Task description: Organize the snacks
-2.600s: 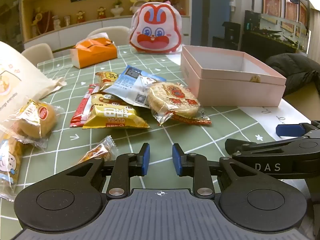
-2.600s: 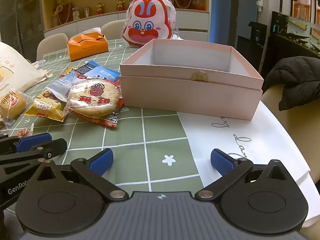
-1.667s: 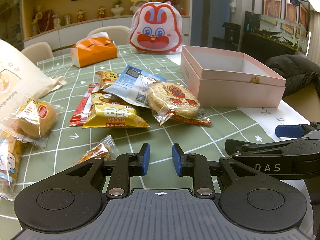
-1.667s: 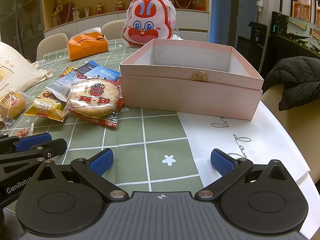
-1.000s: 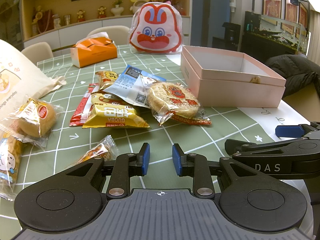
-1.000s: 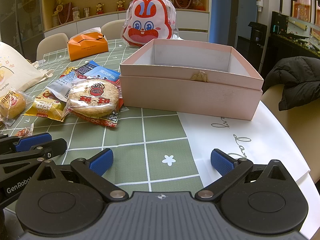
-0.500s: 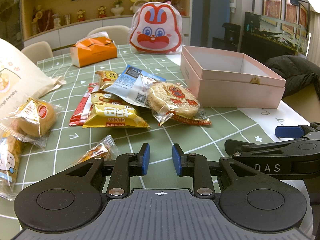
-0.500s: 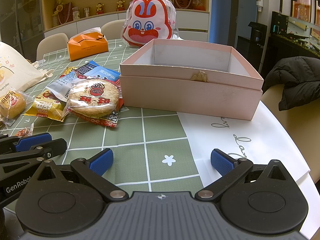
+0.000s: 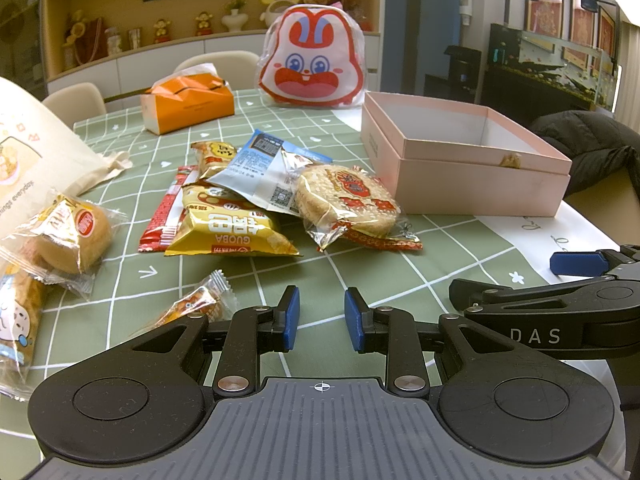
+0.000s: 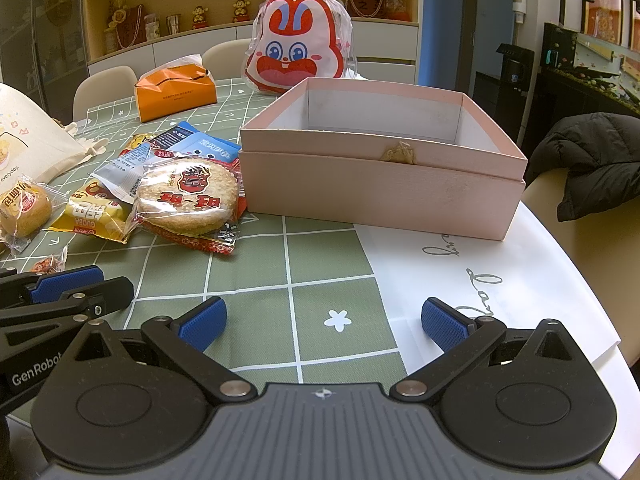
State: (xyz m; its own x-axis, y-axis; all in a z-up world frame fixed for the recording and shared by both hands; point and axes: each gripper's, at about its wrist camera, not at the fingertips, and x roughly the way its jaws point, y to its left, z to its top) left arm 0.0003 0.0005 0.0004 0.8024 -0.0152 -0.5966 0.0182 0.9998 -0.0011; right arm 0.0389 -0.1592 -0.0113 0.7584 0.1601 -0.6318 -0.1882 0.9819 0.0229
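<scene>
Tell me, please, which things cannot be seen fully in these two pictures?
- Pink box floor: both views, hidden behind its near wall.
- Small candy: left view, partly behind the left gripper.
- Red stick pack: left view, under the yellow bag.

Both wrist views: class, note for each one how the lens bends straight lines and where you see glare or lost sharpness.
Left wrist view: the tablecloth grid bows outward, glare glints on the clear wrapper of the round rice cracker, and the top right corner blows out white. Right wrist view: the pink box is sharp, its edges slightly curved; the shelves behind look softer.
</scene>
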